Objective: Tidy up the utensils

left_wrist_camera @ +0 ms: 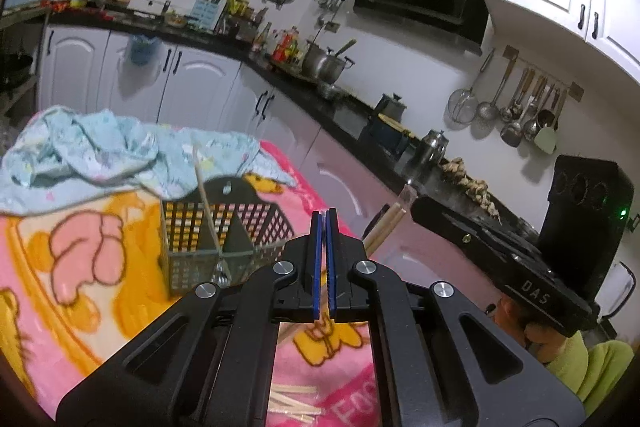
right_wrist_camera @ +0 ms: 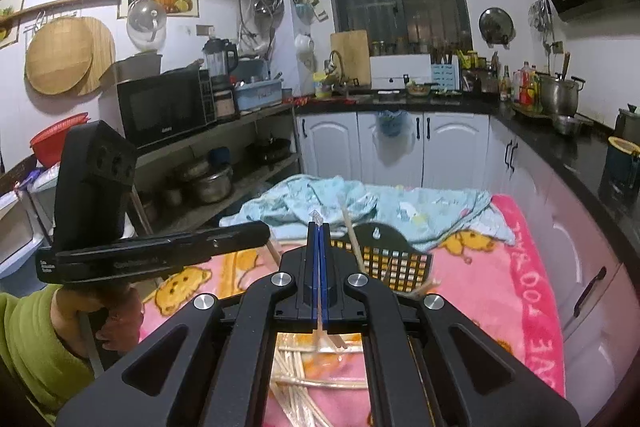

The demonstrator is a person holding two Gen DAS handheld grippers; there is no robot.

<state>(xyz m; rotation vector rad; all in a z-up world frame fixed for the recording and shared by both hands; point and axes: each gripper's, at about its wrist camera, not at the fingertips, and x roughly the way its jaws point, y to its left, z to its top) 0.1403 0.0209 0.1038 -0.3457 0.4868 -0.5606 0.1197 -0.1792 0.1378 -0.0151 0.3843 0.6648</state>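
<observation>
Below me spreads the pink blanket (right_wrist_camera: 500, 291), with the black mesh basket (left_wrist_camera: 224, 227) on it (one chopstick (left_wrist_camera: 206, 203) already leaning inside). My left gripper (left_wrist_camera: 324, 215) is pressed together, empty; my right gripper (right_wrist_camera: 319, 227) pinches a clear plastic utensil (right_wrist_camera: 315, 215).

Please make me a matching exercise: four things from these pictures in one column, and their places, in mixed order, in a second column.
Things:
1. black basket
2. light blue cloth
3. loose chopsticks
4. clear plastic piece

Places:
A. between the pads of the right gripper
B. lying flat on the pink blanket, below the grippers
C. standing on the blanket, a stick leaning inside
D. crumpled behind the basket

Pairs: 1-C, 2-D, 3-B, 4-A
</observation>
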